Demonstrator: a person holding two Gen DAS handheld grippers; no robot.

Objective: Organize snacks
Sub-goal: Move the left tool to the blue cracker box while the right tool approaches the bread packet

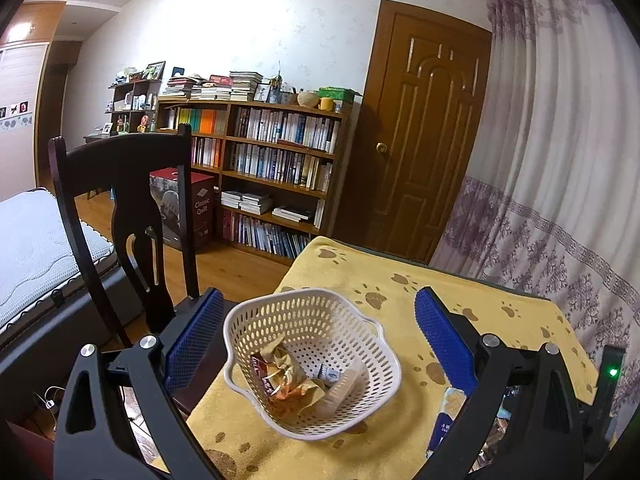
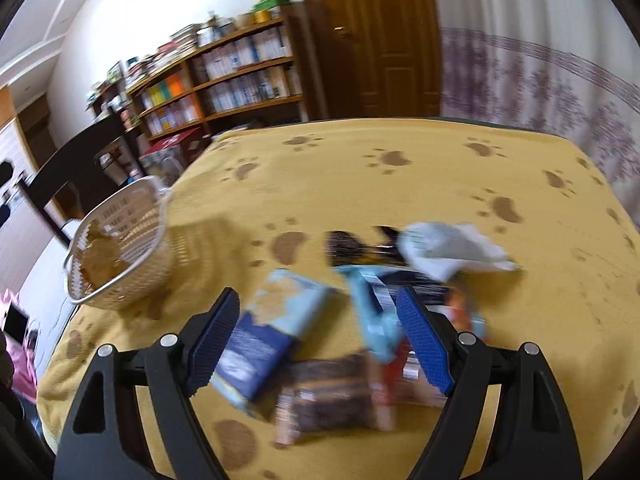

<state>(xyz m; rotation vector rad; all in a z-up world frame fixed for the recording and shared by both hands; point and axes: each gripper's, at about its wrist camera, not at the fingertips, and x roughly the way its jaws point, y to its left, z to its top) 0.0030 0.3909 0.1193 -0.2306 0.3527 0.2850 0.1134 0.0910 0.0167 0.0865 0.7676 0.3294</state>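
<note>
A white perforated basket [image 1: 352, 332] stands near the table's left edge, with a few snack wrappers [image 1: 288, 380] inside. My left gripper [image 1: 318, 300] hovers open above it, blue pads either side, nothing held. The basket [image 2: 132, 248] also shows at the left of the blurred right wrist view. My right gripper [image 2: 318, 300] is open over a pile of snack packets: a blue and cream packet [image 2: 264, 332], a brown packet [image 2: 332, 396], a light blue one [image 2: 368, 300] and a white crumpled one [image 2: 452, 252]. Nothing is held.
A yellow paw-print cloth [image 2: 360, 184] covers the table. A dark wooden chair [image 1: 120, 208] stands at the table's left side. Beyond are a bed [image 1: 36, 248], a bookshelf [image 1: 264, 168], a wooden door [image 1: 424, 132] and a curtain [image 1: 560, 160] on the right.
</note>
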